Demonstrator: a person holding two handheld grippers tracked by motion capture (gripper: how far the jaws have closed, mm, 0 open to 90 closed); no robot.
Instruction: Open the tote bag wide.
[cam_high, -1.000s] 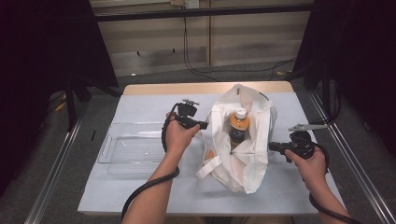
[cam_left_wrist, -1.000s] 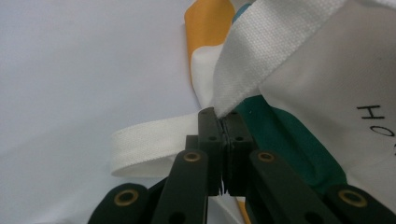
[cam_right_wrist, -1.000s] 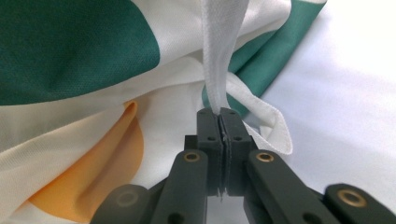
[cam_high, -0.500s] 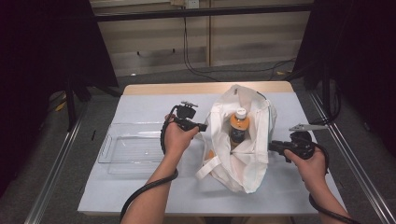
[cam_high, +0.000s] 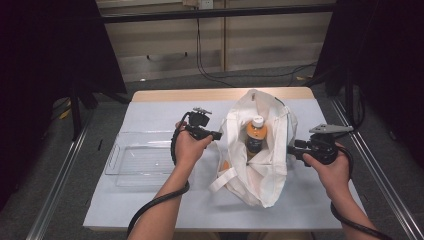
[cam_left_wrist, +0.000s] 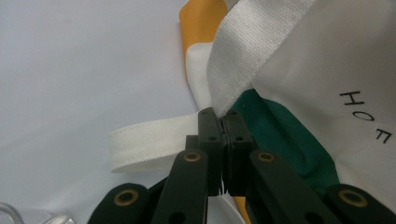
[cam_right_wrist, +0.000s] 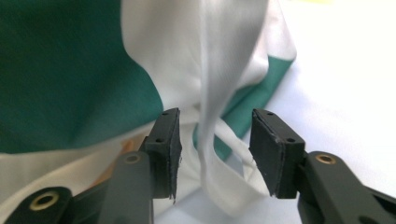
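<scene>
Since the earlier frames little has shifted on the table; the right gripper (cam_high: 294, 149) has just been opening its jaws, which now stand apart with a hanging fold of the bag's cloth between them, and the pads do not press on it; the left gripper (cam_high: 218, 135) holds its place, jaws together and clamped on the bag's webbing strap (cam_left_wrist: 243, 51) at the near rim. Between the two grippers the white cloth bag (cam_high: 260, 175) lies near the middle of the table (cam_high: 150, 112), its mouth held up and open, its long axis running from the far edge towards the near edge; a bottle (cam_high: 256, 135) with an orange label stands upright inside it, nearer the far end. From the right gripper the bag lies straight ahead of the jaws, touching or just beside them; I judge that hand the freer one for the next move, since the left must keep the mouth open. A clear plastic tray (cam_high: 116, 161) sits near the left edge, just beside the left hand (cam_high: 189, 149); room to withdraw is open on the right side and along the near edge, while the bag's loose handle (cam_high: 223, 180) trails towards the near edge.
</scene>
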